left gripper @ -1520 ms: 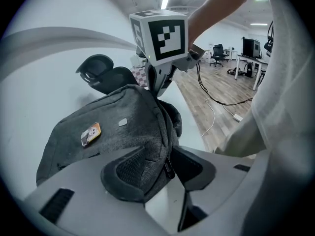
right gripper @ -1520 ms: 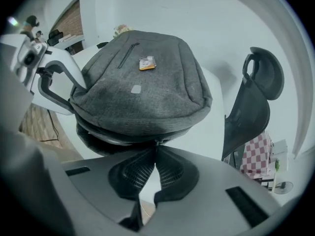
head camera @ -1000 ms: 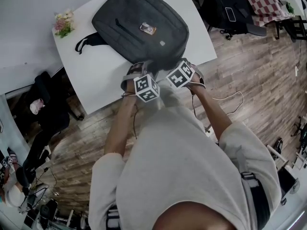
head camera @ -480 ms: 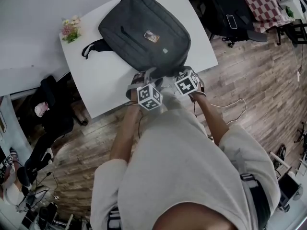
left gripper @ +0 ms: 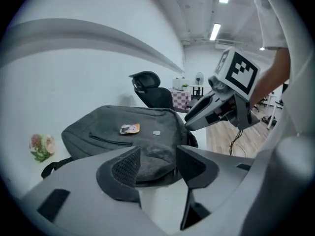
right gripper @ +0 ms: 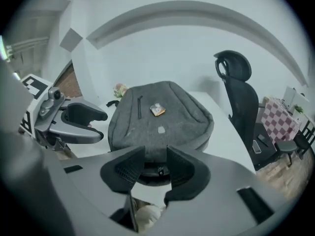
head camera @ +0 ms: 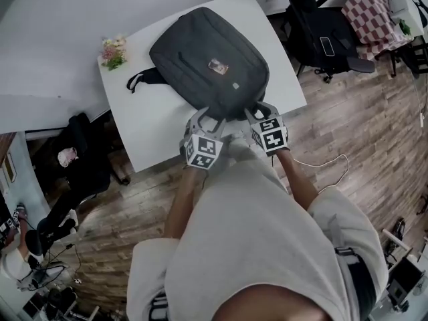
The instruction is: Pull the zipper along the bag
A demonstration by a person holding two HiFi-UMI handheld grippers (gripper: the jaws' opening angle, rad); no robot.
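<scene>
Treat backpack (head camera: 208, 62), lying just ahead of left gripper (left gripper: 156, 161) and right gripper (right gripper: 156, 163) jaws, both opening and gripping nothing, as soft and yielding; pinch apparent zipper pull (right gripper: 160, 170) just beyond right pads, bracing fabric nearby.

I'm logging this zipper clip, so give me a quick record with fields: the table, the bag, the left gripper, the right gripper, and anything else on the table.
table: white
bag: dark grey backpack, lying flat on the table
left gripper: jaws opening, bag's near edge between them, not pinched
right gripper: jaws opening, bag's near edge between them, not pinched
also on table: flowers, a small bunch at the far left corner, apart from the bag
</scene>
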